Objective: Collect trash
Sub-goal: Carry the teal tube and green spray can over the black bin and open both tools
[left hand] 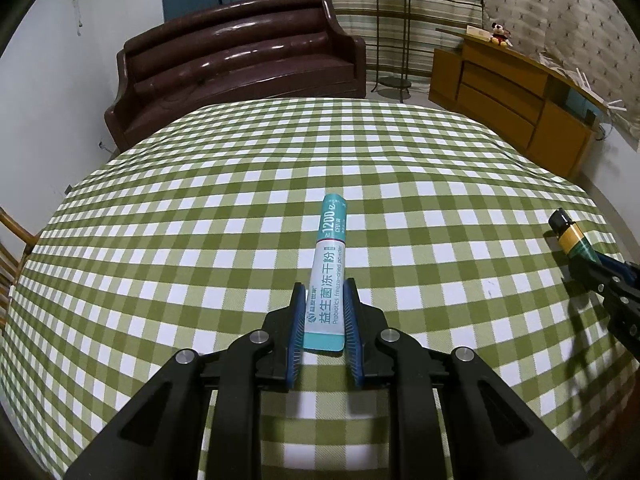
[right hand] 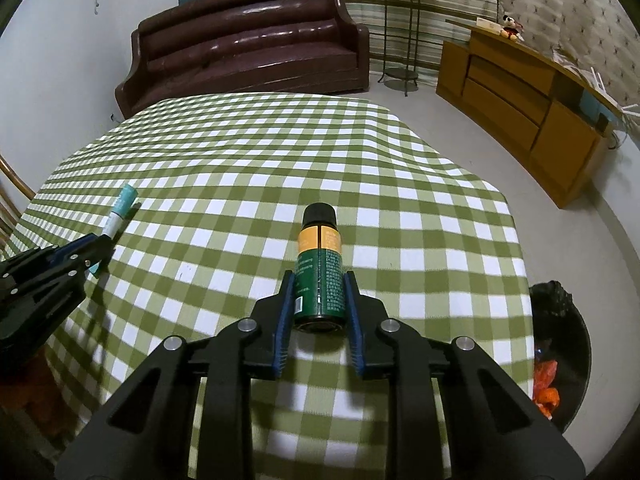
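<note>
1. Both pieces of trash are already picked up, so the step in hand looks like the carry to the bin.
2. The left tool (left hand: 323, 296) is clamped on a teal-and-white powder sachet (left hand: 329, 268), which sticks out forward past its fingertips above the checked worktop (left hand: 200, 208).
3. The right tool (right hand: 320, 284) is closed around a green-and-yellow bottle (right hand: 319, 268) with a black cap; its pads press on the bottle's lower body, with the cap pointing away, toward the far sofa (right hand: 248, 40).
4. The worktop shows no other loose trash in either view.
5. A black-lined bin (right hand: 568, 320) stands on the floor at the near right, just off the worktop's right edge, with orange scraps inside.
6. Next, I judge, the right tool should swing right over the bin's mouth before letting go; the left tool then has to cross the worktop, keeping clear of the right one.
</note>
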